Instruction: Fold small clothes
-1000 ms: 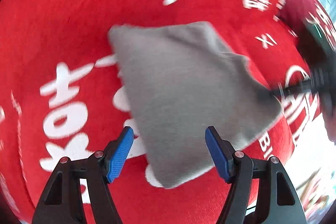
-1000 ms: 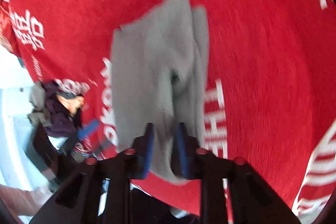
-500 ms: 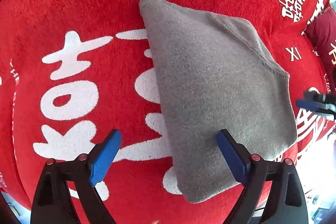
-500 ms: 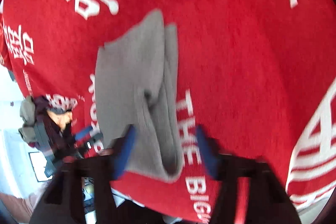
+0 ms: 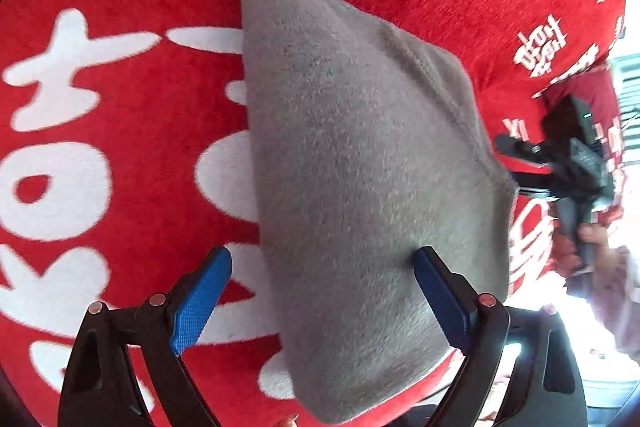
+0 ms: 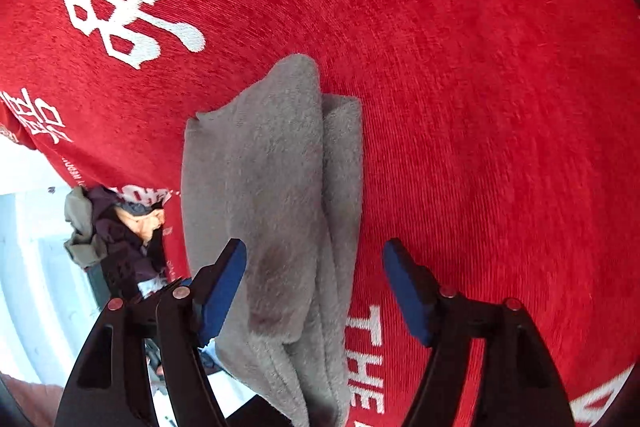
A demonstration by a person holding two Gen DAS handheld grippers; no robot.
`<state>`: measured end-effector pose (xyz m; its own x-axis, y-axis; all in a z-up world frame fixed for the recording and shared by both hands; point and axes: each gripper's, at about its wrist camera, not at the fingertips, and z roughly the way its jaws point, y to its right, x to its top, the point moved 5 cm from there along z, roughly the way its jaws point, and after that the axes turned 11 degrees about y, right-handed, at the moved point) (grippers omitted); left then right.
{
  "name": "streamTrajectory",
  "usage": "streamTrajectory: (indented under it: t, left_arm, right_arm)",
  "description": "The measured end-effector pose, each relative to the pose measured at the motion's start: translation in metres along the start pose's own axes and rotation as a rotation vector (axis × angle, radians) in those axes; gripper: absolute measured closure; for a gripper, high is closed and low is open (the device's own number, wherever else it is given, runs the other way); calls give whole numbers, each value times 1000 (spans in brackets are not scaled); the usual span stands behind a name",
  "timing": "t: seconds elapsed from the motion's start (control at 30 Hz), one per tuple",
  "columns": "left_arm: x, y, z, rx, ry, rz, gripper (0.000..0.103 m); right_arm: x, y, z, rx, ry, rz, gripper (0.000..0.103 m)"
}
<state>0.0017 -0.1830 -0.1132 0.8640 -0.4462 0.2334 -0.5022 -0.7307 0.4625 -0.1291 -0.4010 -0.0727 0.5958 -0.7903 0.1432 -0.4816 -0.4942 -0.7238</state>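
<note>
I am working over the red cloth [image 5: 120, 187] with its white lettering, which covers the whole work surface and fills both wrist views. On it lies the grey garment [image 5: 360, 167], a small fleecy piece already doubled over: from the right wrist I can see its stacked layers along the right-hand edge and a rolled fold mouth near the bottom, so I judge at least one fold is made and the piece is set down flat on the cloth, close to the near edge of the table. Off to the side, past the table edge, a heap of dark and olive clothes [image 6: 108, 231] waits, which I take to be more items left to fold, though I cannot tell how many. My left gripper [image 5: 320, 303] hangs over the near end of the garment with its jaws spread wide, one blue pad over the red cloth and the other over the grey fabric, neither pressing on anything. My right gripper [image 6: 314, 291] has just been opening; its jaws now stand apart with the folded edge lying between them, and the pads are not clamped on it. So this piece looks released; what remains, as I judge it, is perhaps one more fold or a tidy, then the heap.
</note>
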Motion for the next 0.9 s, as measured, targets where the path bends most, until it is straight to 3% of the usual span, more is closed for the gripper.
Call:
streamTrajectory:
  t: [0.13,0.3,0.37,0.43,0.47,0.53,0.9]
  left_arm:
    - [7,9,11,-66,-24,12,10]
    - [12,19,28,-40,-36,42,10]
    - [13,14,27,-39,-23,18,16]
    - [13,12,20,-38,4,19,38]
    - [14,12,17,-48,15,20,42]
    - [14,11,7,-90,35,17,51]
    - [-13,14,-69,-175,82,59,52]
  right_arm:
    - [6,3,8,82,-22,6,25]
    - [11,-8,30,178,-48,16,25]
    - [10,-13,39,180,-49,17,27]
    - [10,-18,46,140,-53,10,48]
    - [10,-19,46,115,-58,2,62]
    - [8,-27,42,95,-36,-24,63]
    - [-38,-97,15,146,-9,-33,64]
